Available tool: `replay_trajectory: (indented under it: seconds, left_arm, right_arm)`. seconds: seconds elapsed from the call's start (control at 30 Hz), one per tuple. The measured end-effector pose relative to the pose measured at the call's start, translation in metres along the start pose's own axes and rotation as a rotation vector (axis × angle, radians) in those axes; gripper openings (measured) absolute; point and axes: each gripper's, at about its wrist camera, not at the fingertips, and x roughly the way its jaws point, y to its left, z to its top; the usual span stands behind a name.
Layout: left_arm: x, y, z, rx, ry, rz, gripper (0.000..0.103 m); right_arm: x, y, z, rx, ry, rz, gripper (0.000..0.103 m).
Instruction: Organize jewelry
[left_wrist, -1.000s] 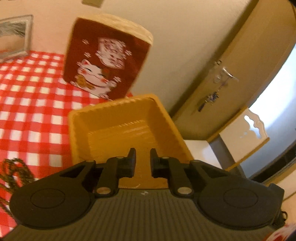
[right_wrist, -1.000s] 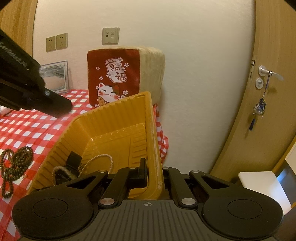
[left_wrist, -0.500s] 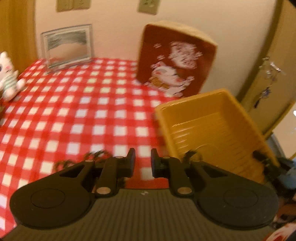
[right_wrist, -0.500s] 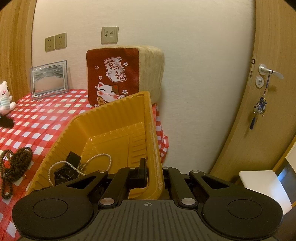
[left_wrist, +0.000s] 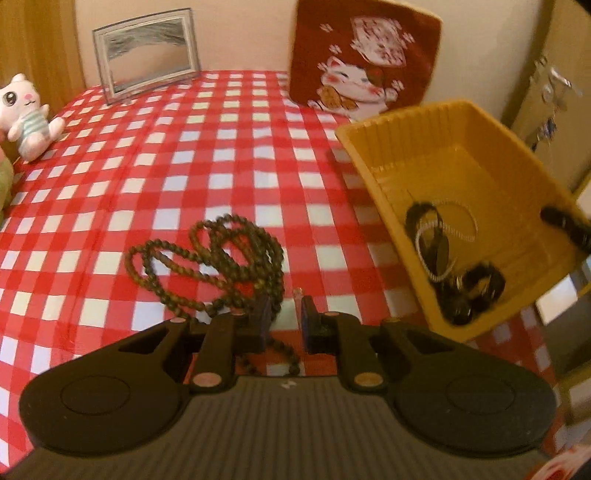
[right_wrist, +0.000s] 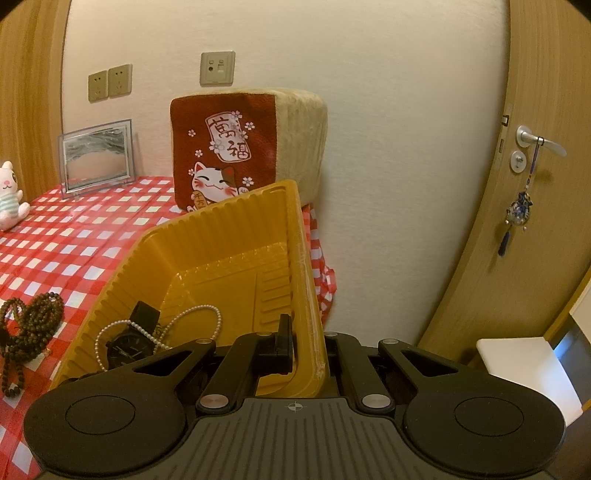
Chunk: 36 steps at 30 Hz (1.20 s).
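Right gripper (right_wrist: 304, 345): clamped on the yellow tray (right_wrist: 221, 236) wall, far finger hidden.
Left gripper (left_wrist: 283, 319): narrowly parted, above the bead necklace (left_wrist: 221, 258).
Tray contents: watch (right_wrist: 127, 349), pearl strand (right_wrist: 192, 319); possibly more, blurred.

The left matte black plastic two-finger gripper (left_wrist: 283, 320) has two flat, rectangular fingertips carried on angled link arms. Each arm pivots on a round copper-coloured pin near its base. Outside the arms sit two broad, rounded black housings, each with a shallow circular disc moulded into its top, and a triangular cut-out towards the finger side. Nearest the camera runs a dark grey ribbed body with lengthwise grooves and a small white mark at its far centre edge.

The right matte black plastic two-finger gripper (right_wrist: 307, 341) is built the same: silver-copper pivot pins, round disc housings, triangular cut-outs, grey ribbed body, and a small white crosshair mark.
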Motion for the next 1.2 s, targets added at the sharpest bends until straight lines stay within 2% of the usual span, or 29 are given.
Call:
replay_trajectory:
  seconds: [0.3,0.8,1.07,1.2]
  left_arm:
    - [0.029,-0.012,0.003,0.074,-0.003,0.007,0.014]
    - [0.056,-0.027,0.003,0.293,0.0,0.013,0.013]
    - [0.055,-0.024,-0.002,0.296,0.001,0.012,0.012]
    - [0.055,-0.025,-0.003,0.307,0.0,0.01,0.008]
  right_arm:
    - [0.0,0.0,0.0,-0.005,0.003,-0.002,0.004]
    - [0.002,0.0,0.001,0.003,0.012,-0.007,0.004]
    - [0.002,0.0,0.001,0.002,0.013,-0.006,0.004]
    - [0.002,0.0,0.001,0.001,0.012,-0.006,0.004]
